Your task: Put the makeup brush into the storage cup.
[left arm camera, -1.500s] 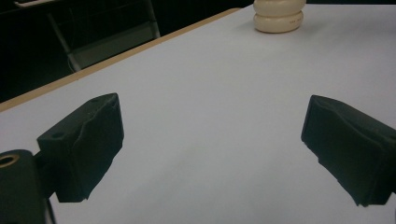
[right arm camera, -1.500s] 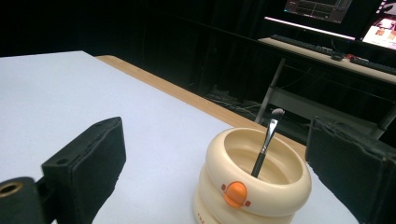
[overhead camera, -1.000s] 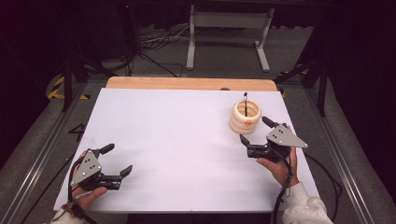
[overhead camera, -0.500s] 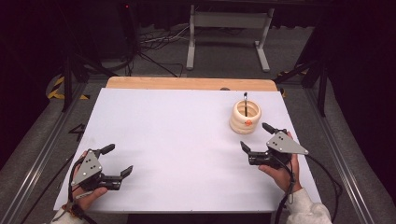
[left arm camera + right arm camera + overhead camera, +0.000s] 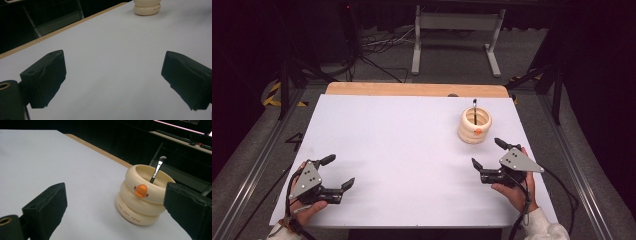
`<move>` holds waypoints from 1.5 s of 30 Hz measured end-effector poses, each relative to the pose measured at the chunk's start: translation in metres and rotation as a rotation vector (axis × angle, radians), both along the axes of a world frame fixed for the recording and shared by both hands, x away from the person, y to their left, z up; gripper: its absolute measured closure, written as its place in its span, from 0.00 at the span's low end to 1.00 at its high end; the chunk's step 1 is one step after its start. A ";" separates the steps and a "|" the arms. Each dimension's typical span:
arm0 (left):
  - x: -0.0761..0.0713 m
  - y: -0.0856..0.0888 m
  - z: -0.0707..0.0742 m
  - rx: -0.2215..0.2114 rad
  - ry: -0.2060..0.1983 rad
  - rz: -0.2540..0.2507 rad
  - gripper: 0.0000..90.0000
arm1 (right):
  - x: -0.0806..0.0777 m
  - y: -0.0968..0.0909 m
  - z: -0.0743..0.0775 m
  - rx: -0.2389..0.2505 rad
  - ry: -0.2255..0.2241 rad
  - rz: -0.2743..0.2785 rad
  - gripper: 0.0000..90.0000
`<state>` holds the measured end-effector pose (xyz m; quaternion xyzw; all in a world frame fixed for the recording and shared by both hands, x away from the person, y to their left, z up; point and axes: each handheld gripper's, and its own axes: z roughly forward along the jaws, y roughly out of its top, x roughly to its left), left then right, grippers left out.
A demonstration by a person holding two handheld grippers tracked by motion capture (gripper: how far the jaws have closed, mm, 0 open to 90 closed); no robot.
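- Cream ringed brush holder (image 5: 475, 125) on the desk (image 5: 402, 150), far right, makeup brush (image 5: 156, 169) upright inside.
- Probably stiff, light, smooth; best gripped across a ring groove.
- Right hand-held gripper (image 5: 490, 153) spread wide just beside it, left hand-held gripper (image 5: 339, 171) also wide, both empty.

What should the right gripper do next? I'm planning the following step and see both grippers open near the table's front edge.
Probably ease the right gripper forward toward the cream ringed holder, which stands just beyond its open jaws and apart from them. The brush stands inside, handle down and leaning on the rim, with nothing gripped yet. The left gripper is open, far across the white table.
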<state>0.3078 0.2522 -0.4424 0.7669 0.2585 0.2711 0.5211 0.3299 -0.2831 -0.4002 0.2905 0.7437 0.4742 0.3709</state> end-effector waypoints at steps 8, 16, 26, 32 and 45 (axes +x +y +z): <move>0.000 -0.001 0.000 0.008 0.001 -0.004 0.07 | -0.008 -0.006 -0.009 -0.010 0.016 -0.005 0.06; 0.000 -0.002 -0.001 0.007 0.006 -0.006 0.07 | -0.016 -0.013 -0.020 -0.022 0.038 -0.014 0.06; 0.000 -0.003 -0.002 0.015 0.004 -0.011 0.07 | -0.028 -0.026 -0.028 -0.020 0.041 -0.029 0.06; 0.001 -0.004 -0.002 0.018 0.005 -0.014 0.07 | -0.032 -0.031 -0.031 -0.015 0.044 -0.035 0.06; -0.002 -0.004 0.000 0.019 -0.003 -0.021 0.07 | -0.037 -0.027 -0.028 -0.017 0.023 -0.036 0.06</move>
